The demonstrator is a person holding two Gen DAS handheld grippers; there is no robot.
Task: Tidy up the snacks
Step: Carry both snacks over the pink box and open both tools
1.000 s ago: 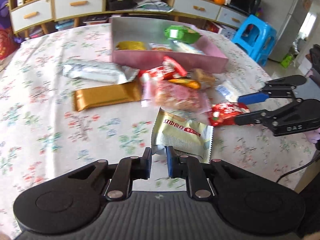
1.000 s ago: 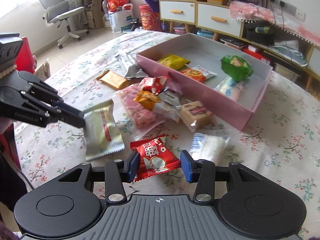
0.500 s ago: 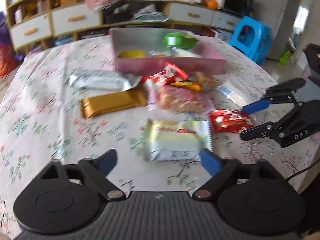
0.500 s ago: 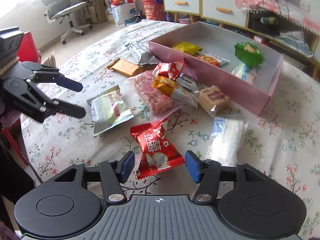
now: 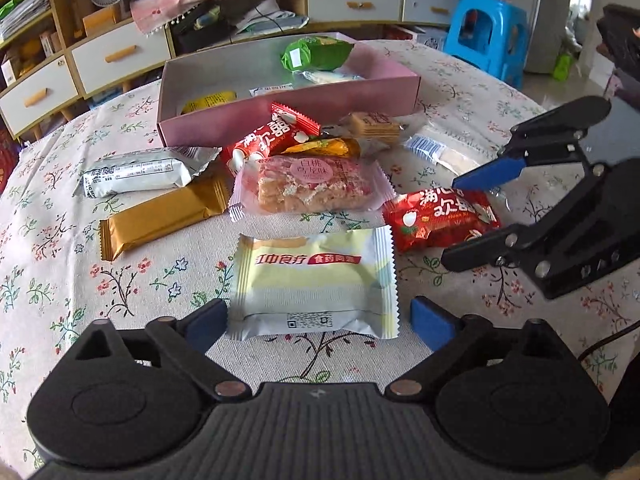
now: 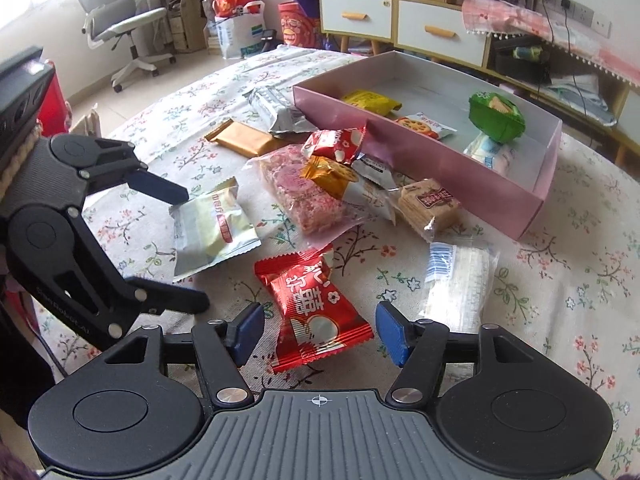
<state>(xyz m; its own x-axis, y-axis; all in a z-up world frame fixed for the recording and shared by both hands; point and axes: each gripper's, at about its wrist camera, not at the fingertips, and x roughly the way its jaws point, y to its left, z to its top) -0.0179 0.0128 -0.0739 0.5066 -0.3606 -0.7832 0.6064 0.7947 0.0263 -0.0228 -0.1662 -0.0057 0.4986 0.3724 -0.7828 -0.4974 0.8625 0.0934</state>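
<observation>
My left gripper (image 5: 316,322) stands wide, jaws just opened, and the pale yellow-white packet (image 5: 314,282) lies flat on the floral tablecloth (image 5: 80,280) between the pads; the left pad sits right at its edge, the right one clear of it. Red band on that packet carries Chinese characters, a QR code on the near flap.

My right gripper (image 6: 318,330) is about half open, jaws just widened, with the red candy packet (image 6: 316,304) lying loose between the pads, neither pressing it. White Chinese characters on its wrapper.

Open cloth to my left of the pale packet; in the right wrist view, bare cloth on the right beyond the clear packet (image 6: 456,280) with a blue barcode.

Ahead is the cluster: pink-flecked bar (image 5: 310,188) with a round pink label, gold bar (image 5: 160,216), silver packet (image 5: 136,174), a second red packet (image 5: 272,138) leaning at the pink box (image 5: 280,114). The box front wall is crowded; its inside holds a green packet (image 5: 316,54), a yellow one (image 5: 208,102) and more, with floor still free.
</observation>
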